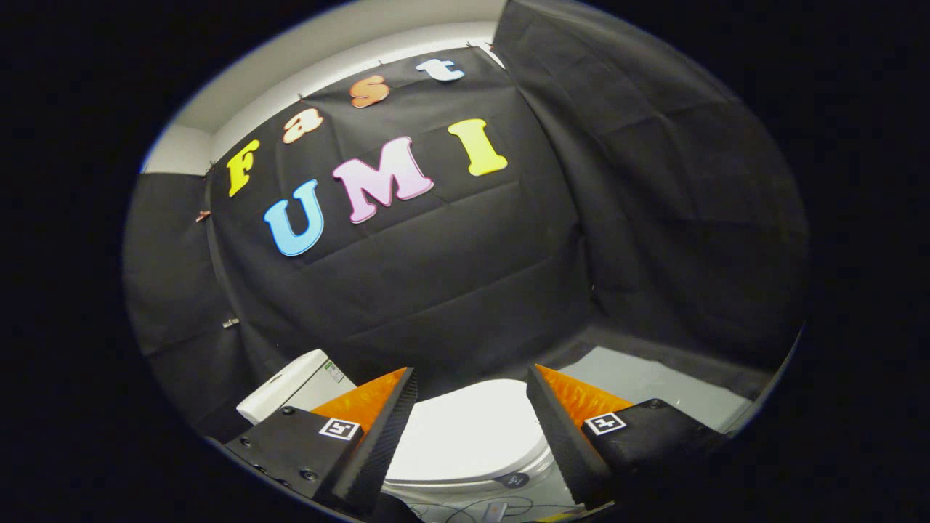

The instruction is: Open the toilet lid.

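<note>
The gripper hangs above a white toilet with its two fingers spread wide apart, gripping nothing; open air and the toilet below fill the gap between them. The toilet lid lies flat and closed over the bowl, a smooth, glossy white oval that sits between the fingers and a little beyond them, so nothing of the inside of the bowl can be seen. At the near rim of the lid a small dark oval badge carries a pale mark, too small to read. Behind the lid, past the left finger, stands the white tank, tilted in this view, with a small sticker on its side; the sticker shows a touch of green and some fine print that cannot be made out. Each finger's mount bears a square black-and-white marker tag, patterned rather than lettered. Just under the near edge of the toilet, thin cables trail across the pale floor, and a small grey device lies among them. The pale floor continues past the right finger up to the foot of the black cloth wall, which rises behind the toilet and folds around on both sides.
</note>
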Demonstrator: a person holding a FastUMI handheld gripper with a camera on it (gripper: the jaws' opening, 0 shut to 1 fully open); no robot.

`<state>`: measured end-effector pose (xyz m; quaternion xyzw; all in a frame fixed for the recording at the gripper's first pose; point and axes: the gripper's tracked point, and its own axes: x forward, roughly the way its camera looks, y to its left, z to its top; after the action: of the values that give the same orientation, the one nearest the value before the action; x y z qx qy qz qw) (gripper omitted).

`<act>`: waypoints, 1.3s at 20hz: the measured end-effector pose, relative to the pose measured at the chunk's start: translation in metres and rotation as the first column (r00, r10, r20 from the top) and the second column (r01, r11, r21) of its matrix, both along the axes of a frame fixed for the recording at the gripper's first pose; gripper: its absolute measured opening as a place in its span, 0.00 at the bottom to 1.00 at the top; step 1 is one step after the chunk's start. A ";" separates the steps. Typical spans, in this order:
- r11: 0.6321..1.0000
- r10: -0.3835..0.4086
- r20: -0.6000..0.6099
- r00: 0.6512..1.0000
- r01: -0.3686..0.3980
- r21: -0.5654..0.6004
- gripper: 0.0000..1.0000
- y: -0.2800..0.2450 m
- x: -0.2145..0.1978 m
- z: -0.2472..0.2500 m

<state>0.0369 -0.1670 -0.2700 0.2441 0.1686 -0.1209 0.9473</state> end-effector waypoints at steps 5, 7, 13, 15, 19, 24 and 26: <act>0.991 -0.017 -0.100 0.995 0.030 0.132 0.96 -0.011 -0.005 -0.077; 0.978 -0.026 -0.136 0.990 0.054 0.203 0.96 -0.014 -0.006 -0.106; 0.889 -0.079 -0.240 0.968 0.177 0.422 0.91 -0.024 -0.029 -0.194; 0.866 -0.079 -0.276 0.958 0.203 0.456 0.91 -0.020 -0.039 -0.220; 0.819 -0.053 -0.314 0.948 0.221 0.529 0.91 -0.007 -0.048 -0.256; 0.708 -0.057 -0.335 0.941 0.274 0.651 0.90 0.012 -0.056 -0.288; 0.679 -0.052 -0.355 0.933 0.294 0.673 0.76 0.017 -0.061 -0.301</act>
<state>-0.0244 -0.1504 -0.5707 0.5865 0.3229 -0.1722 0.7225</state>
